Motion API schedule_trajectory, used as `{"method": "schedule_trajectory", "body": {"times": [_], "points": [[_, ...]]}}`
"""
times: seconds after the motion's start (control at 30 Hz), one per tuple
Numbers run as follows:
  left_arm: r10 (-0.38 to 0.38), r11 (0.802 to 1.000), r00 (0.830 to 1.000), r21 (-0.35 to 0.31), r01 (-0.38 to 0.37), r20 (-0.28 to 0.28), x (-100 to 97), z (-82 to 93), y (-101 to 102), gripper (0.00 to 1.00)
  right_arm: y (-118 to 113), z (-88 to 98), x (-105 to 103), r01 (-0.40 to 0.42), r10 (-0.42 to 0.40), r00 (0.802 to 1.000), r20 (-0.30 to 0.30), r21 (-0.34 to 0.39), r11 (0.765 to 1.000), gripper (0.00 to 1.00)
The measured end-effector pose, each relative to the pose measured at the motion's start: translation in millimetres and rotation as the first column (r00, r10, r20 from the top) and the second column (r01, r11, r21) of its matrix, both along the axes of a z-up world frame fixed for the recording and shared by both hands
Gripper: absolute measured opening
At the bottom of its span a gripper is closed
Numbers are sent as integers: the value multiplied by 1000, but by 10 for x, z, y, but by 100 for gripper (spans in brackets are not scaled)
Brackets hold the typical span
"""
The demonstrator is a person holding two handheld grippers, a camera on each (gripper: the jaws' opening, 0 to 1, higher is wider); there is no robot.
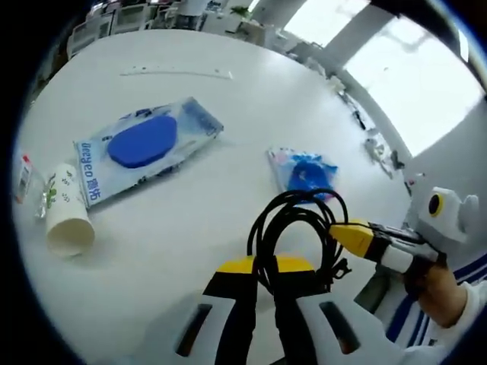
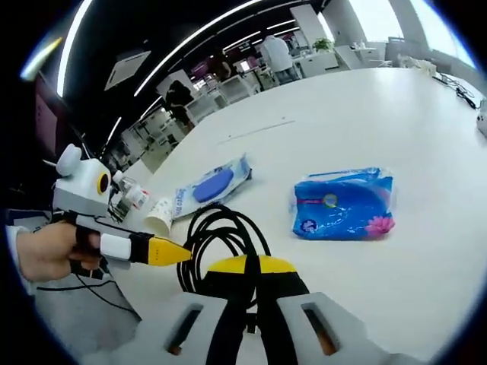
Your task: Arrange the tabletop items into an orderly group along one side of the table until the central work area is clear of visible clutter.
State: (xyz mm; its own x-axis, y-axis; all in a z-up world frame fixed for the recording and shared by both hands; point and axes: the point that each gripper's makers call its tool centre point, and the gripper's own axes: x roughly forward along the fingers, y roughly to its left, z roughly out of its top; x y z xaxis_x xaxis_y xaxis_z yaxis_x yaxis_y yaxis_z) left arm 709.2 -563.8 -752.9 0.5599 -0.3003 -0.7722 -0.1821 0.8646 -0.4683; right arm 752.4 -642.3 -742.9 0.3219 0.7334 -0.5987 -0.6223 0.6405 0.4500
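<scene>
Pinching a coiled black cable (image 1: 293,236) between pressed-together jaws, the left gripper (image 1: 262,285) lifts it above the white table (image 1: 228,106); the right gripper (image 2: 255,285) clamps the same coil. Beyond lie a tissue pack (image 2: 342,204), a blue-pad packet (image 1: 148,148) and a tipped paper cup (image 1: 67,213) (contents unclear).

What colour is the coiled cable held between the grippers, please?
Black; the cable shows best in the right gripper view.

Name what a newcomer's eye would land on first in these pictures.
First, the coiled black cable, pinched at once by the left claw and the right claw above the white table. Next, the blue tissue pack lying beyond the cable, then the clear package with a blue oval beside a tipped paper cup.
</scene>
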Motion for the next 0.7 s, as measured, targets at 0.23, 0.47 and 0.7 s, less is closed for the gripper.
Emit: {"method": "schedule_trajectory", "body": {"times": [0.23,0.47,0.7], "points": [[-18,1000,1000,-13,18,-13,79,-57,-130,2,-143,-47,52,22,-22,1000,-11,-8,1000,0],[-23,999,999,-29,22,-24,154,-133,-249,3,-260,-153,158,37,-38,999,-25,-18,999,0],[-34,999,999,-35,32,-40,169,-210,-327,3,-345,-272,193,44,-46,998,-42,-32,999,0]]}}
